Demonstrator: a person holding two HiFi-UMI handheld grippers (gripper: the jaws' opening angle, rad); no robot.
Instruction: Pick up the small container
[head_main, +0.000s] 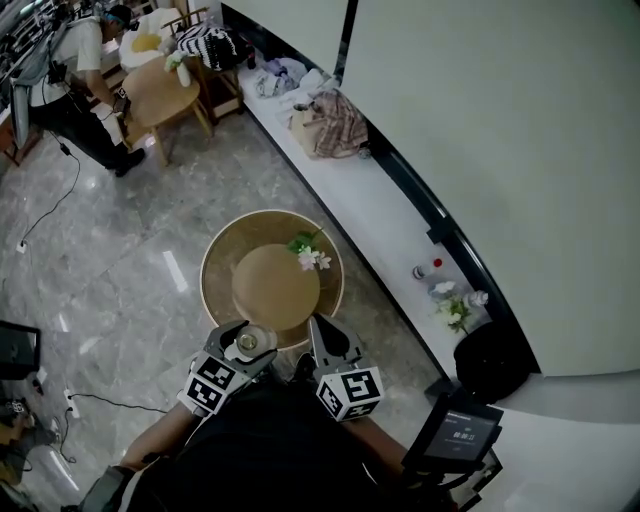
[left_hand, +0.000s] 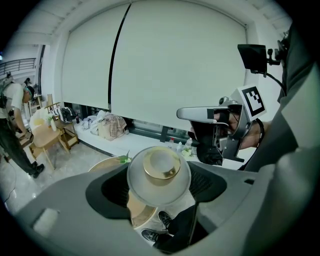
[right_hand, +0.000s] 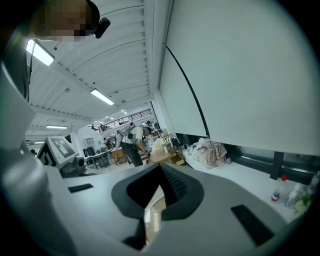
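The small container (head_main: 248, 342) is a round frosted jar with a gold top. My left gripper (head_main: 246, 348) is shut on it and holds it above the near edge of the round wooden table (head_main: 216, 262). In the left gripper view the small container (left_hand: 159, 173) fills the space between the jaws of my left gripper (left_hand: 159, 186), with the table (left_hand: 106, 163) below. My right gripper (head_main: 331, 346) hangs just to the right, shut with only a thin slit and nothing in it. It also shows as my right gripper (left_hand: 215, 136) and my right gripper (right_hand: 158, 201).
A flower sprig (head_main: 310, 254) lies on the table's far right. A white ledge (head_main: 390, 230) along the wall carries bags (head_main: 325, 125) and bottles (head_main: 428, 268). A black round bin (head_main: 490, 362) stands at right. A person (head_main: 75, 85) stands by a wooden table at back left.
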